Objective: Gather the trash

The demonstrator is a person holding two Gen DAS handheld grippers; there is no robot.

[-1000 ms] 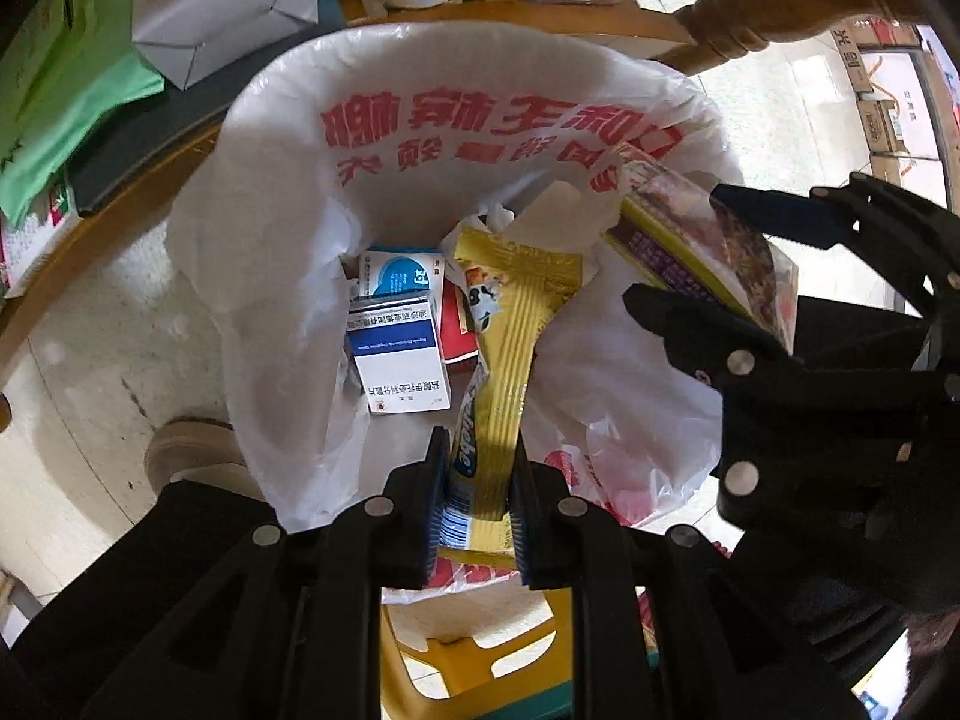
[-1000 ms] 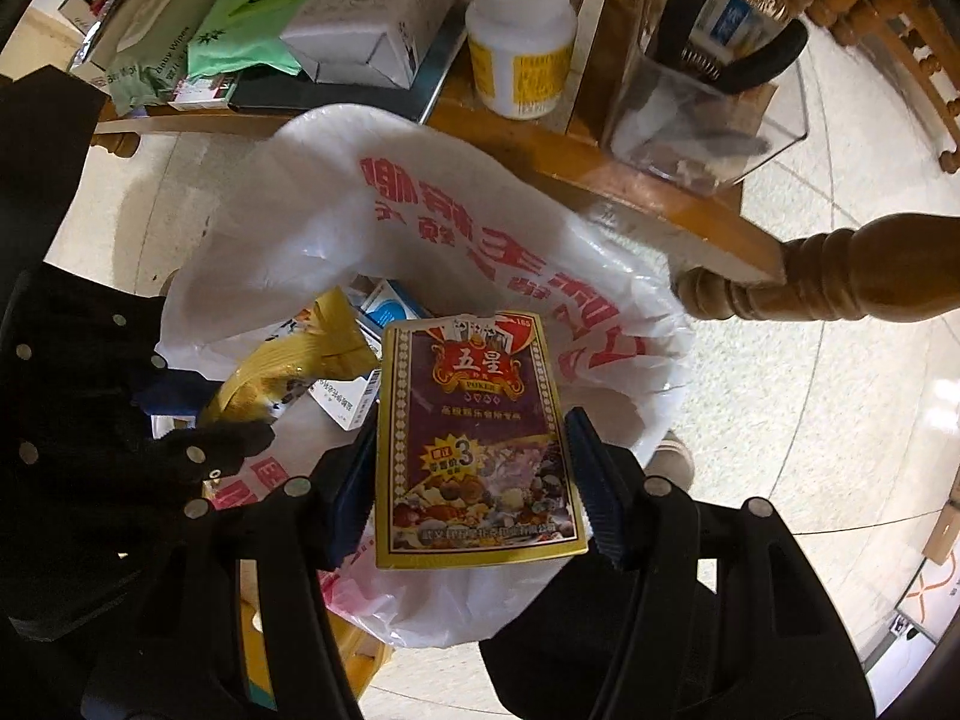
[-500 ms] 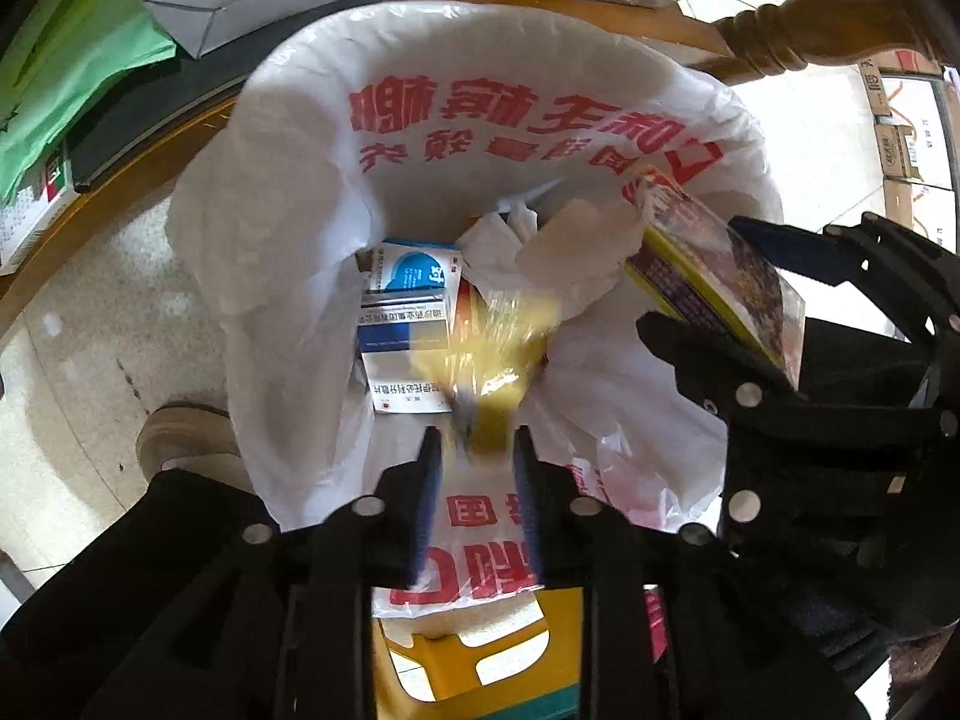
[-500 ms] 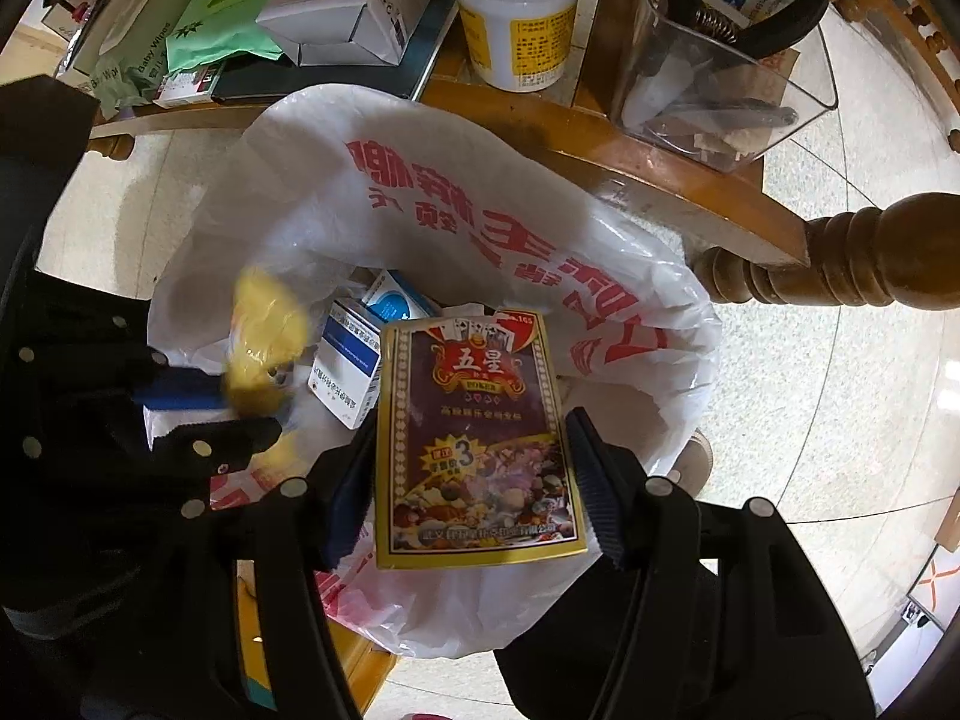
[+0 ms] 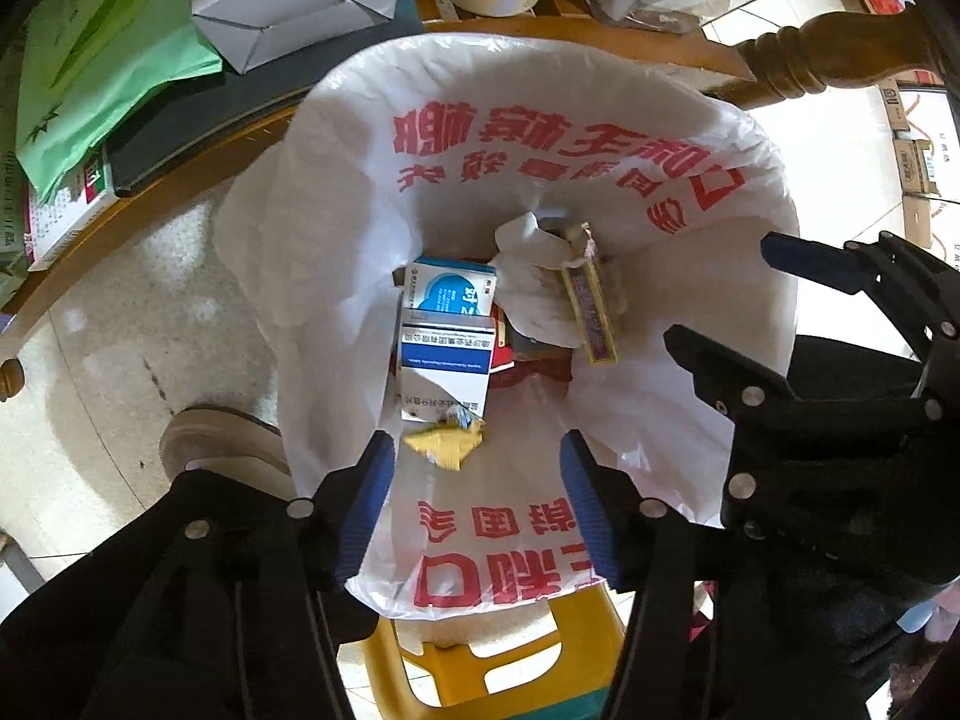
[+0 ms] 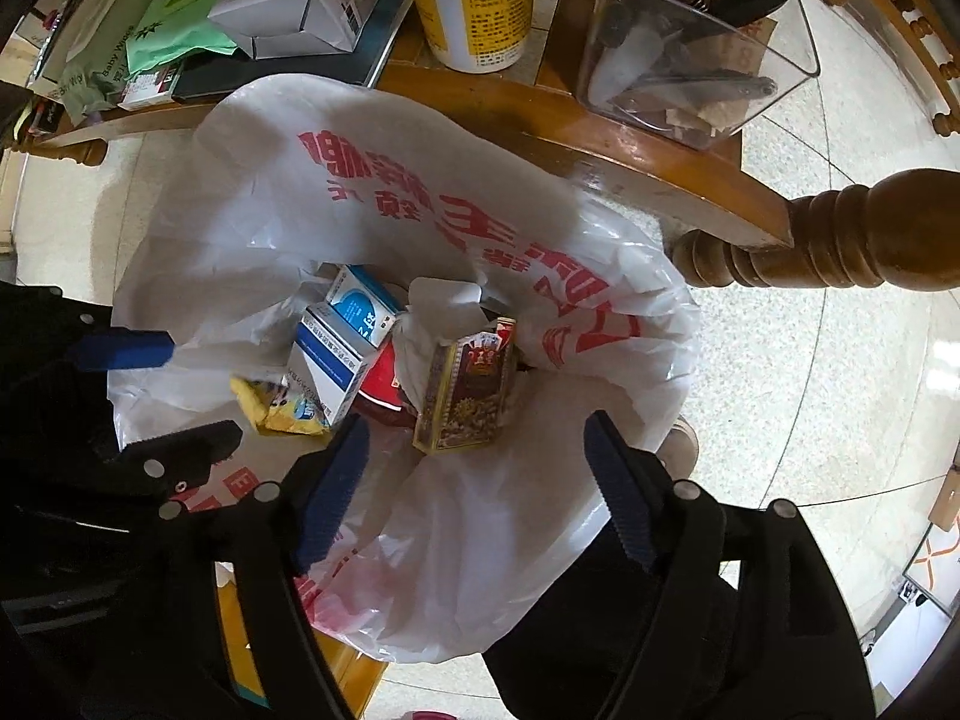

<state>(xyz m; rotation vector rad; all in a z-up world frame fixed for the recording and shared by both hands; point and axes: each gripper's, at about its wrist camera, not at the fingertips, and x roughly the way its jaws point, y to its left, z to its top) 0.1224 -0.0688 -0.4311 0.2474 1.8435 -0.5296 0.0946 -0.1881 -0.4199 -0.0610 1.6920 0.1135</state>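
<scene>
Nearest the left wrist camera, the left gripper (image 5: 477,474) points steeply down over the mouth of a white plastic bag (image 5: 600,120) printed with red characters. Its jaws have just been opening and now stand apart with nothing between them; the yellow wrapper (image 5: 445,445) lies loose in the bag just beyond the blue pads. A yellow plastic stool (image 5: 540,654) shows under the bag's near edge.

The right gripper (image 6: 477,456) points straight down over the same bag. Its jaws have also just been opening, and they stand wide and empty. The dark red card packet (image 6: 468,390) lies free inside the bag below them, tilted on its edge against crumpled white paper (image 6: 447,300).

Deeper in the bag lie two blue-and-white medicine boxes (image 5: 447,330), one against the other, with a red carton (image 6: 381,387) partly hidden beneath them.

Beyond the bag's far rim runs the curved edge of a wooden table (image 6: 630,144). On it stand a white bottle with a yellow label (image 6: 474,0), a clear plastic bin (image 6: 702,48) holding odd items, a white folded carton (image 5: 294,0) and green packets (image 5: 90,60). A turned wooden rail (image 6: 840,240) juts out at the table's right end. A shoe (image 5: 210,438) rests on the speckled floor (image 5: 120,330) beside the bag.
</scene>
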